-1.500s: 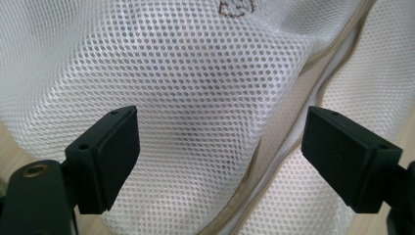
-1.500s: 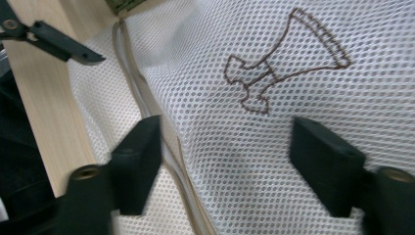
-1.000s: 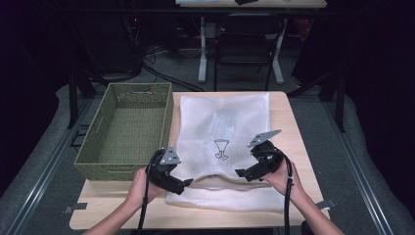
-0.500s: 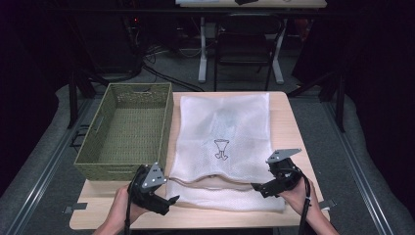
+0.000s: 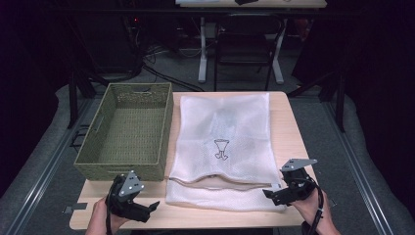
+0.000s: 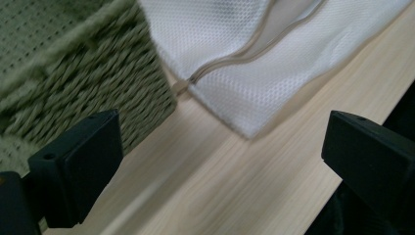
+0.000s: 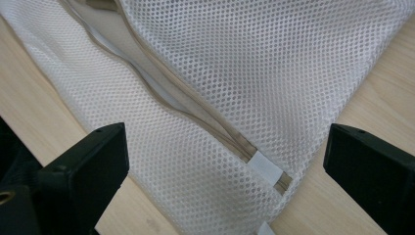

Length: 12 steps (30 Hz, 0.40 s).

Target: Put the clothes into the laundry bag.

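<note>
While the mesh bag (image 5: 225, 147) lies unzipped and flat mid-tabletop, both grippers' fingers gape empty at its near corners; basket (image 5: 128, 128) unfilled.

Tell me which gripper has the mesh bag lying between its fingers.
The right gripper: its own view shows the white mesh laundry bag and its zipper end between the open fingers. The left gripper has mostly bare table there.

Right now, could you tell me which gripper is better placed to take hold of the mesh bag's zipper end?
Probably the right gripper: its open jaws straddle the mesh bag at the zipper end. The left gripper faces bare table.
</note>
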Available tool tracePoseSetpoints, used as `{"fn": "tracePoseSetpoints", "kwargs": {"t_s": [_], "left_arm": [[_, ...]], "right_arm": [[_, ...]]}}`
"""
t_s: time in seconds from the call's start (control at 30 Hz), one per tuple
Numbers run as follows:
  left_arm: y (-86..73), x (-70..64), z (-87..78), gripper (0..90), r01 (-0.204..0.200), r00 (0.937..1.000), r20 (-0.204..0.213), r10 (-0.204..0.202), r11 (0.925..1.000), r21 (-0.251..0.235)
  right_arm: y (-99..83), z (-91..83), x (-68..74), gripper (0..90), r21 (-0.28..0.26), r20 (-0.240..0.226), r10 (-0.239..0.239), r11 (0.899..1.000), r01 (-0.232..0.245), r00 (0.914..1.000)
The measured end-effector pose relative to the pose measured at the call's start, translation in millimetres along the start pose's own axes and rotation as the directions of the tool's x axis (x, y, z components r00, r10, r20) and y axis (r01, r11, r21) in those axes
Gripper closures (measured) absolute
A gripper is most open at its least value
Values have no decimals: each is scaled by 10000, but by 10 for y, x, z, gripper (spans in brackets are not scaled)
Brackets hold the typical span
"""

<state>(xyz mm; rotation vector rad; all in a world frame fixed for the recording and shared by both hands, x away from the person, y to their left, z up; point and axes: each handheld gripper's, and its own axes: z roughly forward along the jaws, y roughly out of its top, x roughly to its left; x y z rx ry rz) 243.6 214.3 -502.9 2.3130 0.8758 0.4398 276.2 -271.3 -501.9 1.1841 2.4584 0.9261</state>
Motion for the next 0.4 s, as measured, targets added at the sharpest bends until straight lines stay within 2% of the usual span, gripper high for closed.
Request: {"fn": "tracePoseSetpoints", "kwargs": {"t_s": [0.07, 0.13, 0.23, 0.4], "left_arm": [[-65, 25, 15, 16, 140, 9999, -74, -140, 9999, 58], [-89, 46, 52, 3, 93, 10000, -39, -91, 9992, 394], [-86, 73, 63, 0, 241, 9997, 56, -243, 9992, 315], [-80, 72, 149, 0, 78, 9994, 329, -97, 9984, 562]], "right_arm": [[-11, 30, -3, 25, 213, 24, -66, 9998, 66, 10000], [-9, 47, 6, 23, 337, 117, -151, 9993, 147, 9998], [-15, 54, 8, 21, 420, 128, -281, 9987, 276, 9995], [-31, 55, -13, 22, 409, 250, -212, 9990, 202, 9995]]}}
